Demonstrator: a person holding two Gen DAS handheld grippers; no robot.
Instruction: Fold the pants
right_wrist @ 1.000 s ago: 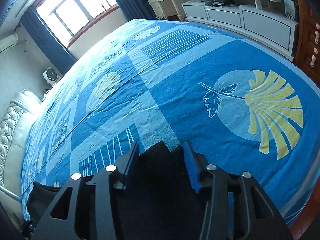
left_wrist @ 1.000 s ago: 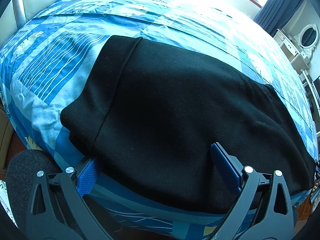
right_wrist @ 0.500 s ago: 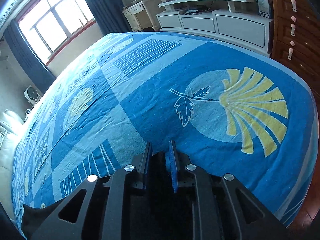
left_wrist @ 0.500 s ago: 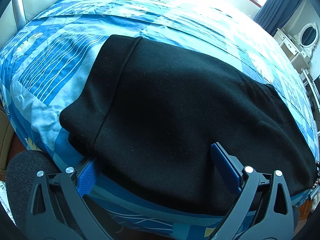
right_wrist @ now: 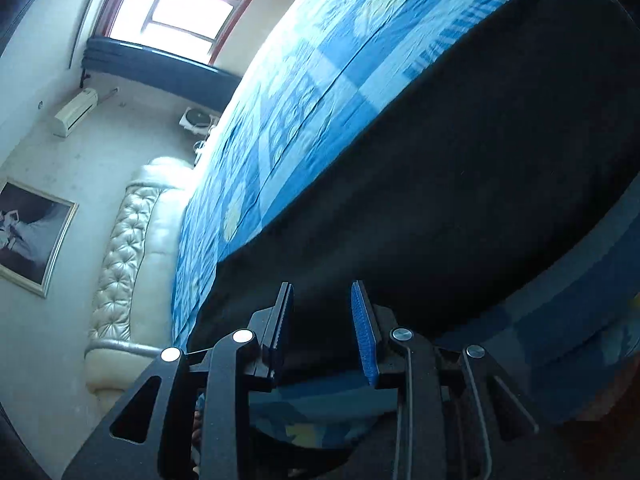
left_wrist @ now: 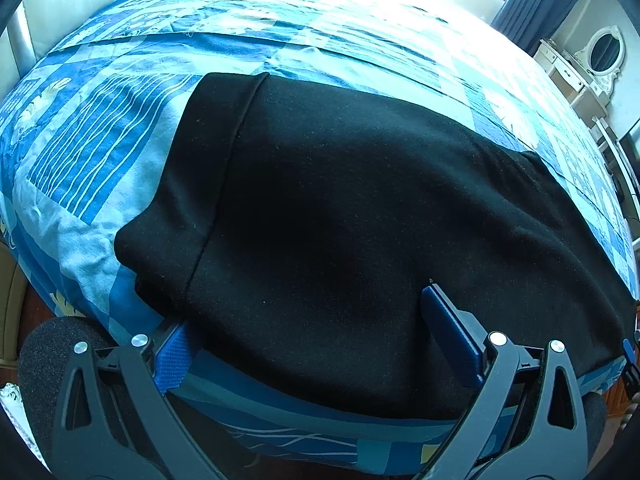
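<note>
Left claw (left_wrist: 308,332): fingers spread wide apart, gripping nothing; it sits low at the near edge of the bed, with the black pants between and beyond its fingers.
Left claw fingers (left_wrist: 448,332): blue-padded; the right one lies over the black cloth, the left one sits at the cloth's near-left edge against the bedspread.
Right claw (right_wrist: 322,320): fingers parted with a clear gap between them, clamped on nothing; the view is strongly tilted, and the tips point at the edge of the dark cloth.
Right claw pads (right_wrist: 362,332): one is ridged and blue, the other dark and seen edge-on.
Pants (left_wrist: 360,220): black, lying flat on the bed near its front edge, stretched from left to right, with a seamed band at the left end; in the right wrist view (right_wrist: 460,184) they fill the middle as a dark slab.
Bedspread (left_wrist: 100,148): blue patchwork with white line patterns, under the pants and reaching far beyond them.
Headboard (right_wrist: 128,248): cream, tufted, at the far end of the bed.
Window (right_wrist: 188,4): bright, behind the bed, with a dark curtain below it.
Framed picture (right_wrist: 28,236): hangs on the wall near the headboard.
Dresser mirror (left_wrist: 604,50): oval, white-framed, at the far right.
</note>
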